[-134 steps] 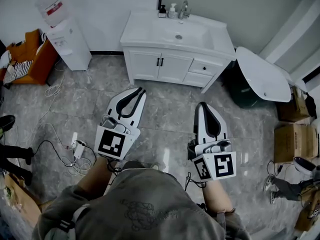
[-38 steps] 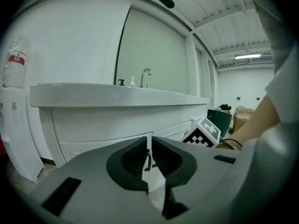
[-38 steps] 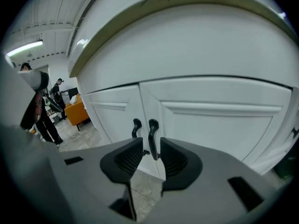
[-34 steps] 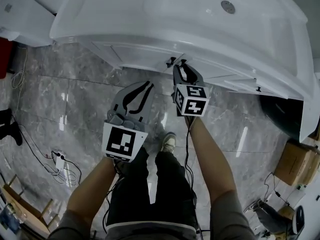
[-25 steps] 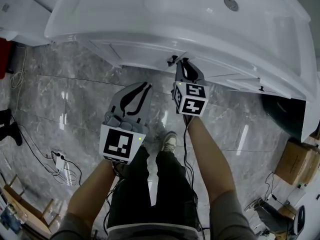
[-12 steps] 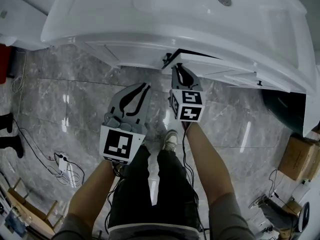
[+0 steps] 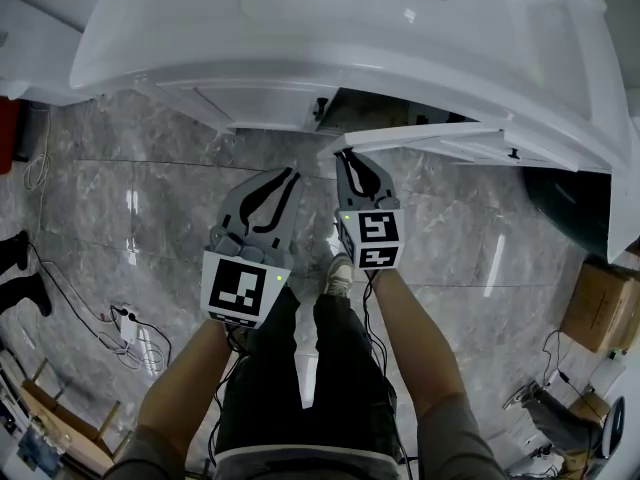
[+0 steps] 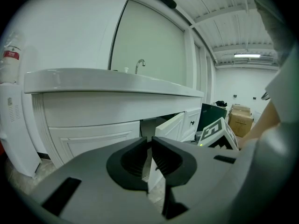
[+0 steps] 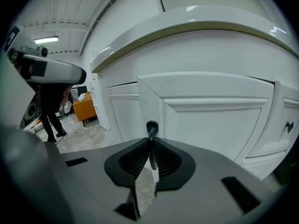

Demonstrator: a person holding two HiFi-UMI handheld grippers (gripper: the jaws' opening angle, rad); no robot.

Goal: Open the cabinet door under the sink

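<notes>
White panelled cabinet door (image 7: 420,136) under the sink (image 7: 330,18) stands swung out from the cabinet front. A dark opening (image 7: 372,114) shows behind it. The door's free edge, carrying a black handle (image 9: 152,129), points toward the person.

Right gripper (image 7: 347,154):
- Its jaws are clamped on the black handle at the free edge of the open door.
- In the right gripper view, the handle stands upright between the jaw pads, and its rounded top projects above the jaw tips.
- The door panel fills that view behind and to the right of the handle.

Left gripper (image 7: 288,174):
- Its jaws are brought together with nothing between them.
- In the head view it is held just beside the right gripper, on that gripper's left, over the grey marble floor (image 7: 140,198), and is apart from the cabinet.
- In the left gripper view, the open door lies ahead, beyond the jaw tips. The marker cube (image 8: 217,132) of the right gripper shows to the door's right.

The neighbouring door (image 7: 265,106), left of the opening, lies flush with the cabinet front. A faucet (image 8: 139,65) rises above the sink top in the left gripper view.
</notes>
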